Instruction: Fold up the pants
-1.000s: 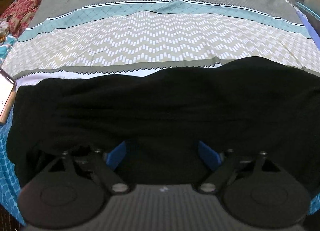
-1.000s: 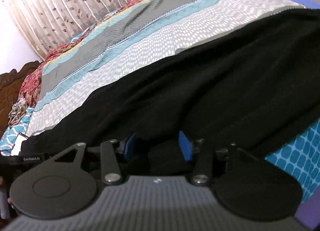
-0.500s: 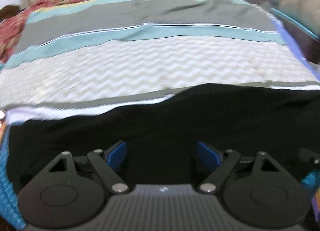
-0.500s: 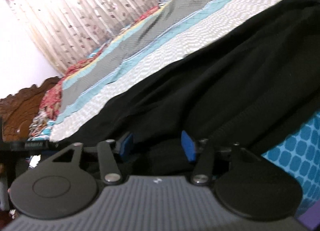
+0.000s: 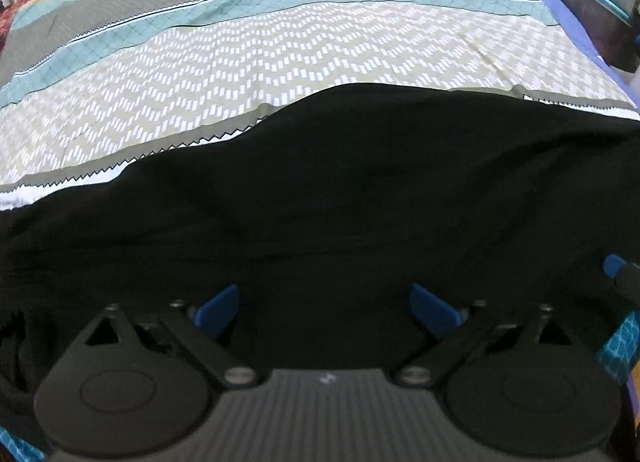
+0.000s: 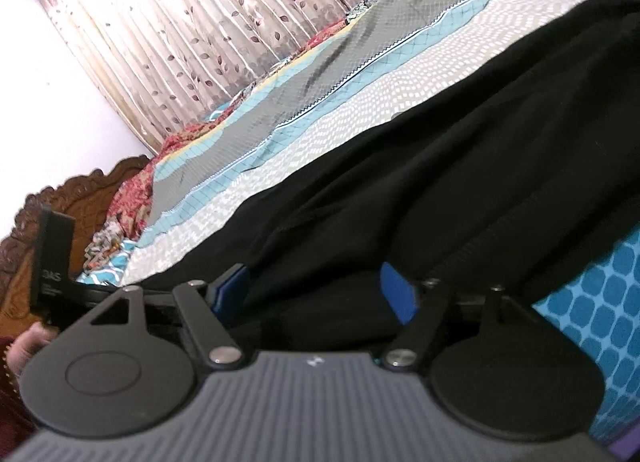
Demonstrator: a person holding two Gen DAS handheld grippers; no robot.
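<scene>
Nearest in the left wrist view, the left hand-held gripper point(image 5: 325, 304) stands over the near edge of the bed with its jaws opening wide; its blue pads point(image 5: 218, 306) are clear of the cloth, which lies below and between them but is not pinched. The black pants point(image 5: 360, 189) lie directly ahead of and under this gripper. Their long axis runs across the bed, parallel to its near edge, from the left side of the view to the right. At the right margin a blue tip of the right hand-held gripper point(image 5: 618, 272) shows over the same garment, so both hands sit on the near long edge of the pants, the left towards one end and the right towards the other.

In the right wrist view, the right hand-held gripper point(image 6: 316, 290) is also opening. A bunched fold of the pants point(image 6: 440, 165) sits between its pads point(image 6: 394, 290), but whether the pads still press on it cannot be told; the judgement is that the cloth is being let go. The next move probably depends on re-gripping along this near edge.

Farther off, the striped bedsheet point(image 5: 280, 61) lies bare beyond the far edge of the pants, leaving room to fold away from the person. Only the right view shows the carved headboard point(image 6: 80, 189), the leaf-print curtain point(image 6: 200, 21) and part of the left tool with a hand point(image 6: 30, 344) behind it. Only the left view shows the full far outline of the garment.
</scene>
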